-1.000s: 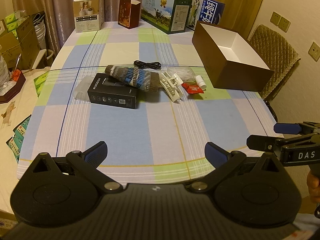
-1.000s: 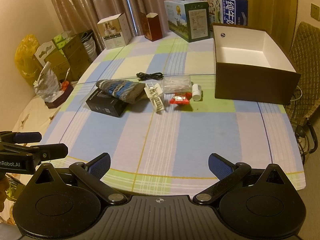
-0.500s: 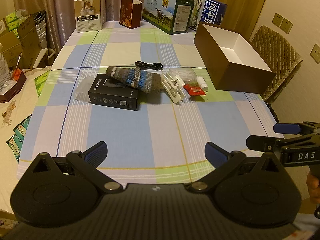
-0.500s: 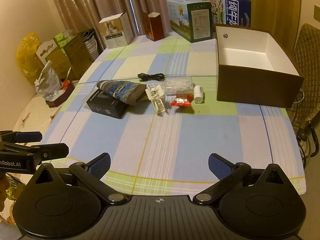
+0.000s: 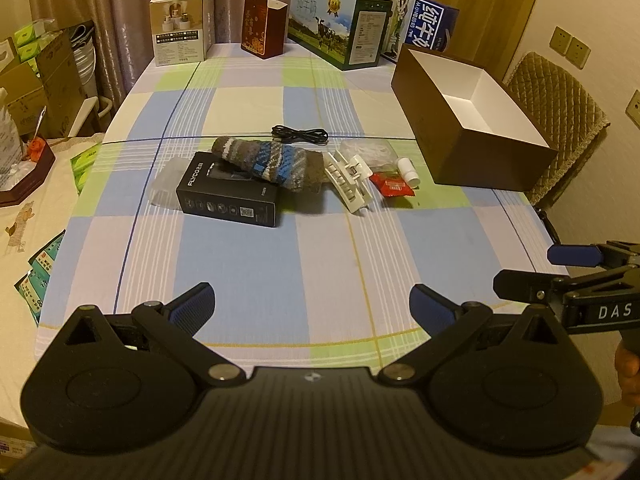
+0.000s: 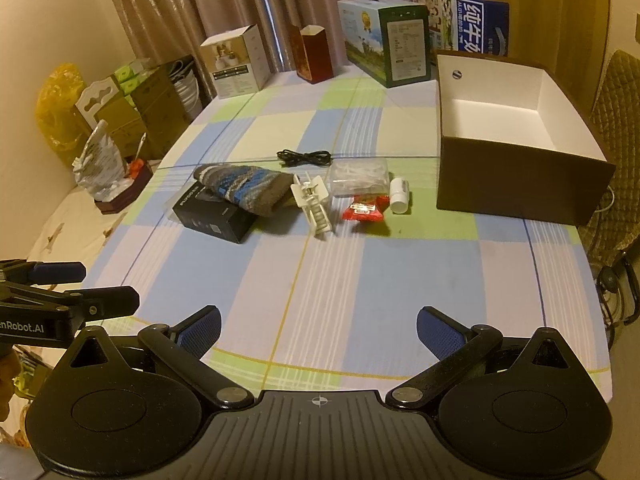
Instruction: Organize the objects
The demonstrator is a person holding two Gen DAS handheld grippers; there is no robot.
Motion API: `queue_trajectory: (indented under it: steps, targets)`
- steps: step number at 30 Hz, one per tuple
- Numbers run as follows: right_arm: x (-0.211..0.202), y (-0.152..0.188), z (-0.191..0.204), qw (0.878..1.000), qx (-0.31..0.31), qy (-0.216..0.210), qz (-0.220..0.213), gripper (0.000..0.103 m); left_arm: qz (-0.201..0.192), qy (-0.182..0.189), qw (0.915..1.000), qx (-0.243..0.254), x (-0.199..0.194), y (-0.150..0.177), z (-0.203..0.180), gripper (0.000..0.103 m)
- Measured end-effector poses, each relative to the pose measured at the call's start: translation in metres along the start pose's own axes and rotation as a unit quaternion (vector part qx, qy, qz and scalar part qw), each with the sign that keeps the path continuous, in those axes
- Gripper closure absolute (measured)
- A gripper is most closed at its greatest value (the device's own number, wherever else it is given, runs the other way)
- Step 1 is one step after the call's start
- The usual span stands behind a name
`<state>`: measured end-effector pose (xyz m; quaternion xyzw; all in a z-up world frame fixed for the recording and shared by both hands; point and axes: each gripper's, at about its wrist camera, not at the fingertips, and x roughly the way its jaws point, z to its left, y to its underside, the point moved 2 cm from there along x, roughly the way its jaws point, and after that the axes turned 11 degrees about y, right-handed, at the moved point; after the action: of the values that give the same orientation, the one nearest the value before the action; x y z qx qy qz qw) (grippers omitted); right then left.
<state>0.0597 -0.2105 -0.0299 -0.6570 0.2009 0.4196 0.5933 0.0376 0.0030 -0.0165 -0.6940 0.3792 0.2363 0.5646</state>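
Left gripper (image 5: 312,304) edged nearer; sock (image 5: 268,163) beyond jaws.

Both tongs are matte black: round pivot discs, silver screws, ribbed housing, blue textured pads (image 5: 191,309). Left tongs (image 5: 312,304) and right tongs (image 6: 319,326) carry white lettering on their sides.

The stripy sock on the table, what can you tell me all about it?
The stripy sock looks thick and knitted, woolly, with brown, grey, white and blue bands. It lies flat on its side, stretched across the table. One end rests on top of the black box; the other end reaches the white plastic clip, though whether they touch is unclear. A black cable lies just behind it. Nothing is holding it.
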Motion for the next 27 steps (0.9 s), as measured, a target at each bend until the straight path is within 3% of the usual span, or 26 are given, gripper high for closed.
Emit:
queue_trajectory:
  steps: [15, 27]
  targets:
    - [0.021, -0.023, -0.013, 1.000, -0.017, -0.008, 0.003, 0.002, 0.002, -0.012, 0.9999, -0.012, 0.016, -0.017, -0.001, 0.001]
    - [0.056, -0.053, -0.031, 1.000, -0.021, -0.013, -0.009, 0.002, 0.002, -0.054, 0.9980, -0.033, 0.040, -0.037, 0.011, 0.001]
